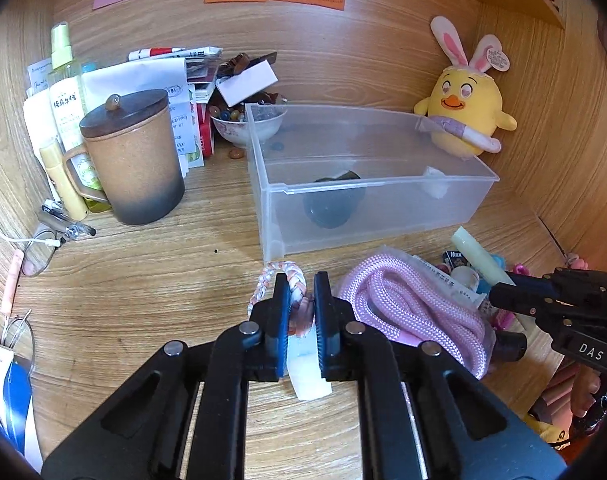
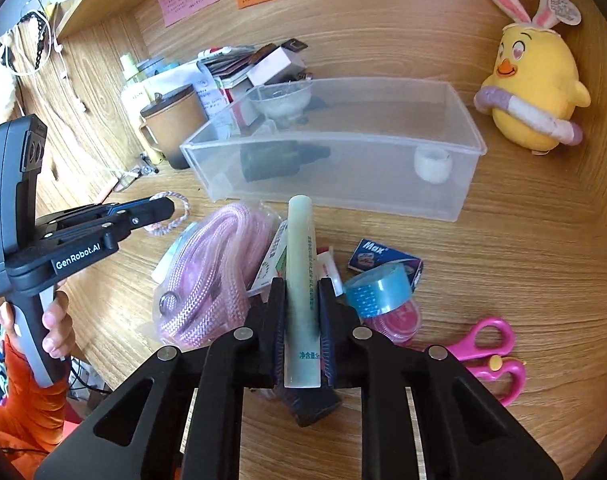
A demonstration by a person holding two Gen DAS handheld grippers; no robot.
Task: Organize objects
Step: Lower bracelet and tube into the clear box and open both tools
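Left hand-held gripper (image 1: 299, 300) at lower centre of the left wrist view, clamped on a braided cord loop (image 1: 281, 276) with a translucent tag below the fingers. Just right of it, a coiled pink rope (image 1: 415, 304) in a clear bag, lying on the counter (image 1: 143, 280). Right hand-held gripper (image 2: 301, 304) at lower centre of the right wrist view, closed on a pale green tube (image 2: 301, 264) pointing up-frame toward a clear plastic bin (image 2: 343, 168). Inside the bin, a dark round object (image 2: 271, 158) toward the left and a small white roll (image 2: 432, 164) toward the right. Blue tape roll (image 2: 377, 288), small blue box (image 2: 385, 258) and pink scissors (image 2: 491, 352) at lower right of that view. Yellow plush chick (image 2: 531, 92) at upper right, beside the bin. Brown lidded mug (image 1: 133, 156) at left in the left wrist view.
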